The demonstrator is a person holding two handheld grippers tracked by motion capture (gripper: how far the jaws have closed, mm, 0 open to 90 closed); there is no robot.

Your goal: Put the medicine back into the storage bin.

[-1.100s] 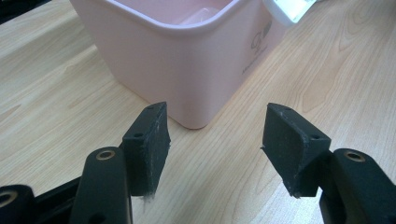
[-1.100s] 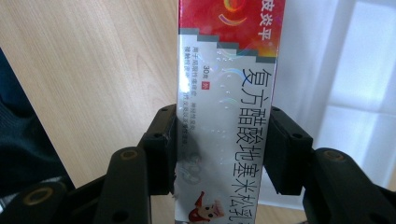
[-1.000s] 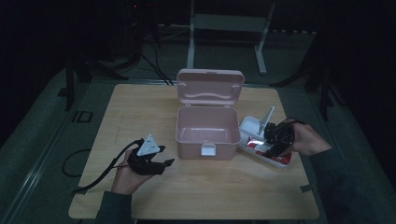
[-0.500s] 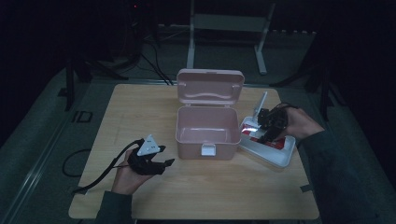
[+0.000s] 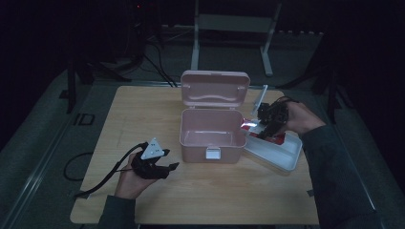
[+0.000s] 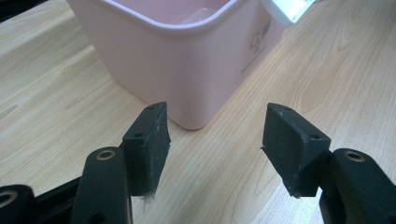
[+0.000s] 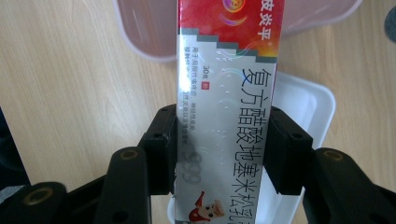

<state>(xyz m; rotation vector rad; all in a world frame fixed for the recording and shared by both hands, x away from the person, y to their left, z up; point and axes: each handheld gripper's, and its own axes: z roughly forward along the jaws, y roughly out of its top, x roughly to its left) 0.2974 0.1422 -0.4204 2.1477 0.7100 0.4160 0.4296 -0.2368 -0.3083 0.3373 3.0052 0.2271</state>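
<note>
A pink box [image 5: 211,136] stands open at the table's middle, its lid [image 5: 215,87] tilted back. My right gripper [image 5: 265,127] hovers at the box's right rim, over a white tray [image 5: 282,155], shut on a long red and white carton [image 7: 224,98]. In the right gripper view both pads press the carton's sides, and its far end reaches over the pink box [image 7: 149,32]. My left gripper [image 5: 168,169] rests low at the front left, open with nothing between its fingers; in its own view the pink box [image 6: 187,60] corner stands just beyond the left gripper [image 6: 215,140].
The wooden table [image 5: 143,114] ends close behind the lid. A black cable [image 5: 102,181] trails from the left gripper toward the front left corner. Metal stand legs [image 5: 229,33] rise behind the table.
My right gripper has lifted the carton out of the white tray and carried it left and up toward the box's right rim. The left gripper has stayed put.
</note>
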